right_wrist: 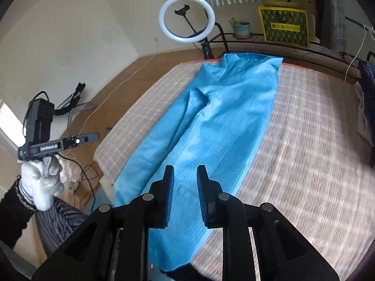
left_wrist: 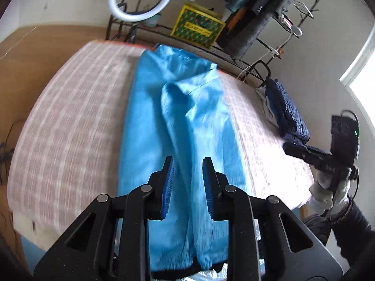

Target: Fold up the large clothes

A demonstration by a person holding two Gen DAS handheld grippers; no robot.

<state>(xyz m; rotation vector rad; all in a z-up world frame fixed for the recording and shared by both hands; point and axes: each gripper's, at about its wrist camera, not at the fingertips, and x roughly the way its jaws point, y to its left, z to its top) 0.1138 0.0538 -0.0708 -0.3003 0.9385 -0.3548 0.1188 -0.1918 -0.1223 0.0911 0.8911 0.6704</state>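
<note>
A large light-blue garment (left_wrist: pixel 173 126) lies lengthwise on the checked bed cover (left_wrist: pixel 70 126), folded into a long strip with a raised crease down its middle. It also shows in the right wrist view (right_wrist: pixel 211 126). My left gripper (left_wrist: pixel 188 164) is open and empty, held above the garment's near end. My right gripper (right_wrist: pixel 185 171) is open and empty, also above the near part of the garment. Each gripper shows in the other's view, held in a white-gloved hand beside the bed: the right one (left_wrist: pixel 304 151) and the left one (right_wrist: pixel 77 140).
A ring light (right_wrist: pixel 186 18) stands at the far end of the bed. A metal rack holds a yellow-green box (right_wrist: pixel 283 27) and a potted plant (right_wrist: pixel 241 28). A dark blue garment (left_wrist: pixel 286 112) lies at the bed's right edge. Cables lie on the wood floor (right_wrist: pixel 93 180).
</note>
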